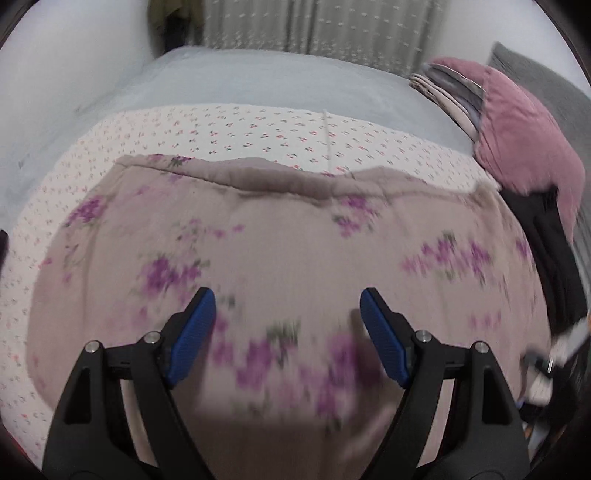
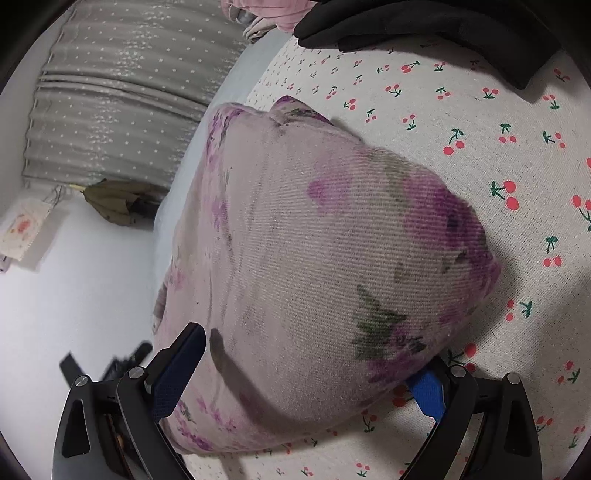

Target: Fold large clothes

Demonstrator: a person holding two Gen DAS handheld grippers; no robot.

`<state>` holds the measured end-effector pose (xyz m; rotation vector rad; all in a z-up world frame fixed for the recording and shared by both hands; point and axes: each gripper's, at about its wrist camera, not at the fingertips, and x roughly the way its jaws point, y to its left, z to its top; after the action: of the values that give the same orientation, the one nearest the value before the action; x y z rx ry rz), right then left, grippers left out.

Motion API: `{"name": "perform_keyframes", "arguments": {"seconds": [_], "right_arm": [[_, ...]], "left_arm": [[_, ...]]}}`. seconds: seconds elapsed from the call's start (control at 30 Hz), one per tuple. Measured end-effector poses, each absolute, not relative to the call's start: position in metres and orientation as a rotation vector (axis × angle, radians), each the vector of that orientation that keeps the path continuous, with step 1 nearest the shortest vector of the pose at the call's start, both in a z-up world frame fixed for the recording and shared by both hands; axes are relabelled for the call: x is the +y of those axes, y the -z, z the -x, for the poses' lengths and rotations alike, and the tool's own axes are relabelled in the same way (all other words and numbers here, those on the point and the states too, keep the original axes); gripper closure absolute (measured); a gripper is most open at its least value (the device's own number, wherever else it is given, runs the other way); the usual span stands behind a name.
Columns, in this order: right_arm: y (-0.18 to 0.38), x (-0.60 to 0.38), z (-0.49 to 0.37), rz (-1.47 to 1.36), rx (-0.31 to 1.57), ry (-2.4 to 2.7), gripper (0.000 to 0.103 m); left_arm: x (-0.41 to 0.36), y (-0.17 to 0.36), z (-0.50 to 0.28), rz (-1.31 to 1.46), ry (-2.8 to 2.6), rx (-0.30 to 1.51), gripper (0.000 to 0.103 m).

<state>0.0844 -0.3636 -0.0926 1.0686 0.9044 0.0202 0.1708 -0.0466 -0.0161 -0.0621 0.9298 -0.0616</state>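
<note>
A large pale pink cloth with purple flowers (image 1: 280, 236) lies spread on a cherry-print sheet (image 1: 236, 125) over the bed. My left gripper (image 1: 287, 306) hovers above the cloth's near part, jaws wide apart and empty; this view is motion-blurred. In the right wrist view a thick folded bulge of the same cloth (image 2: 325, 266) fills the space between my right gripper's (image 2: 310, 369) fingers. The jaws stand wide apart around the fold, and the right blue pad (image 2: 424, 391) is partly hidden under it.
A pink pillow (image 1: 517, 136) with folded items behind it and a black garment (image 1: 546, 251) lie at the bed's right side. The black garment also shows at the top of the right wrist view (image 2: 424, 26). Grey curtains (image 2: 122, 103) and a white wall stand beyond.
</note>
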Motion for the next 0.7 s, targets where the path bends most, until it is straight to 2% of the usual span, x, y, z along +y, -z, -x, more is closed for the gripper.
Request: {"name": "perform_keyframes", "arguments": {"seconds": [0.23,0.7], "right_arm": [[0.097,-0.368,-0.082,-1.122,0.870,-0.015,0.003],[0.099,-0.369,-0.073,-1.143,0.843,-0.019,0.003]], "left_arm": [[-0.047,0.023,-0.115,0.066,0.112,0.932,0.022],[-0.049,0.039,-0.114,0.041,0.140,0.920,0.019]]}}
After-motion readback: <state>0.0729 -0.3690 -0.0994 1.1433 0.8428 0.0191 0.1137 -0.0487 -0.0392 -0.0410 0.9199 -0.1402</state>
